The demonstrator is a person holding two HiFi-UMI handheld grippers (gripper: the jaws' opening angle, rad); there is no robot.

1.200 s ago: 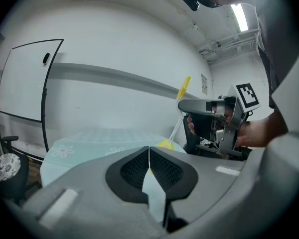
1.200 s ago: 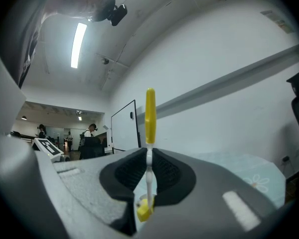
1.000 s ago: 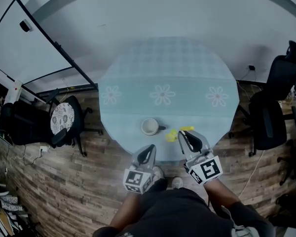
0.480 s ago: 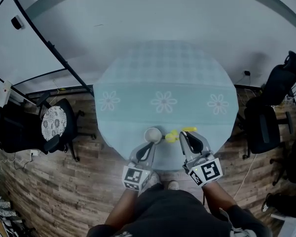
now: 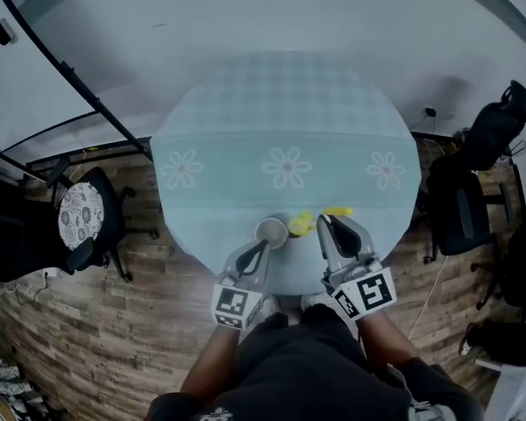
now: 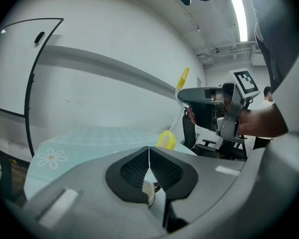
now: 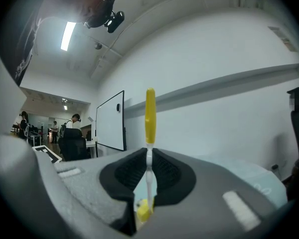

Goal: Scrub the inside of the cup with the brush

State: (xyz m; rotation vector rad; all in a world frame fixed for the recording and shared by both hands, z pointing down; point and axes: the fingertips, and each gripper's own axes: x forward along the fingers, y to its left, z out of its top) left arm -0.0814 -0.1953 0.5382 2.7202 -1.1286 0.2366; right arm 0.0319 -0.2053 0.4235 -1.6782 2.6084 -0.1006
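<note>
Head view: round table (image 5: pixel 289 130) under a pale blue flowered cloth, with the person standing at its 6 o'clock edge. Nothing is on the cloth except the task items, all clustered at 6 o'clock.

Left gripper (image 5: pixel 261 251): tongs pressed together with nothing between the pads. The tips sit at the cup's 6 o'clock side, touching or just short of the rim; I cannot tell which. Left gripper view agrees, with the pads meeting (image 6: pixel 149 151) and a pale cup edge showing just below them.

Right gripper (image 5: pixel 329 228): tongs pinching the brush (image 5: pixel 302 224) by its thin white stem. Right gripper view shows the stem clamped between the pads (image 7: pixel 149 156), yellow handle end up, yellow bristle head hanging below.

Cup (image 5: pixel 270 231): white, upright, mouth open upward. The inside looks empty, though it is too small to rule out a little liquid. The brush head is just beside it at its 3 o'clock, outside the rim.

Step in hand (judgement): brush grasped and brought to the cup; scrubbing not yet begun.

Next move calls for:
- lifting the bristle head over the rim and lowering it in;
- steadying the cup, since it looks light and could slide or tip under side pressure;
- spreading the left tongs first if they are to grip it.
</note>
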